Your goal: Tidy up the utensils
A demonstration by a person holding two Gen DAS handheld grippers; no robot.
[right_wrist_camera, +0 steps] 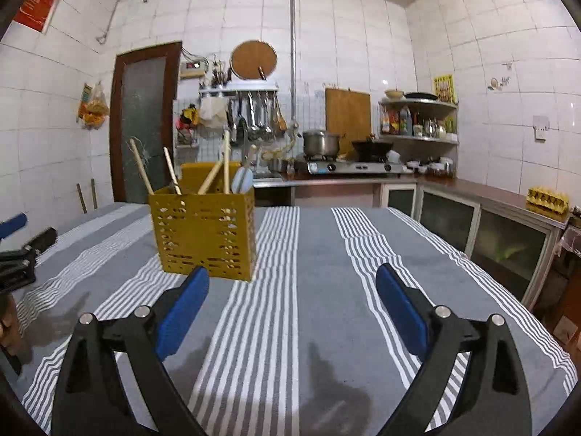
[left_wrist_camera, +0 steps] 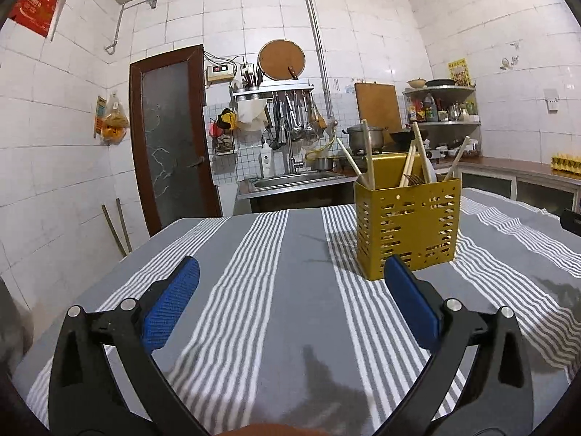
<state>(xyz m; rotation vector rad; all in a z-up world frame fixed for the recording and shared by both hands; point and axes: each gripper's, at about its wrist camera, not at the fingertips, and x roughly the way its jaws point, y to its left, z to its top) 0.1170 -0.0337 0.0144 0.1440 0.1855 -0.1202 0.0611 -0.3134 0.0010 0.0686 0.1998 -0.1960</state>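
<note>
A yellow perforated utensil holder (left_wrist_camera: pixel 408 229) stands upright on the striped tablecloth, with wooden chopsticks (left_wrist_camera: pixel 368 156), forks and a white spoon sticking out of its top. In the left wrist view it is ahead and to the right of my left gripper (left_wrist_camera: pixel 292 267), whose blue pads stand wide open with nothing between them. From the right wrist the same holder (right_wrist_camera: pixel 205 234) sits ahead and to the left of my right gripper (right_wrist_camera: pixel 292 278), also open and empty. The left gripper (right_wrist_camera: pixel 16 250) shows at the left edge of the right wrist view.
The table wears a grey and white striped cloth (left_wrist_camera: pixel 276 327). Behind it are a sink (left_wrist_camera: pixel 290 180), a gas stove with a pot (right_wrist_camera: pixel 321 143) and a wok, a corner shelf of bottles (right_wrist_camera: pixel 417 121), and a brown door (left_wrist_camera: pixel 170 134) on the left.
</note>
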